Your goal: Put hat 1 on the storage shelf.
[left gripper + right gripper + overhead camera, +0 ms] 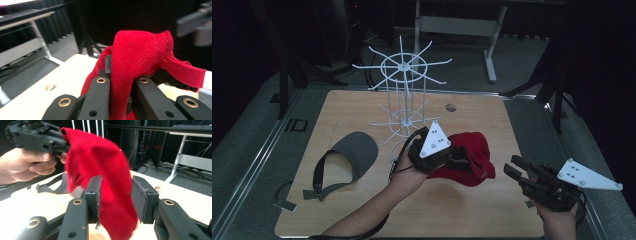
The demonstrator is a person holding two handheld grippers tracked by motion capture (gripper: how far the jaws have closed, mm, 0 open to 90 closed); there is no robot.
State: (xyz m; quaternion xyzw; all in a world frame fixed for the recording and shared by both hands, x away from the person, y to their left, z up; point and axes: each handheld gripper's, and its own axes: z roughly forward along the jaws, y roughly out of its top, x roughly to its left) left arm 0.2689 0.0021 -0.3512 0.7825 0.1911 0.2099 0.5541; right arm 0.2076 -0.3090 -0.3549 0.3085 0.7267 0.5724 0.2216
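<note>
A red cap (469, 160) hangs over the wooden table (362, 215), near its middle. My left gripper (446, 159) is shut on the cap's edge, and red cloth (140, 55) bunches up between its jaws (122, 81). My right gripper (515, 170) is open just right of the cap, near the table's right edge. Seen along its jaws (115, 192), the cap (100, 167) hangs in line with the gap and the pads (138, 200) stand clear of the cloth. Beyond it, a hand holds the left gripper (37, 137) at the cap's top corner.
A grey visor (357, 150) with a loose strap lies on the table's left half. A tall white wire rack (404, 95) with spoked arms stands at the back centre, just behind the left gripper. Dark stands and a desk frame (492, 50) lie beyond the table.
</note>
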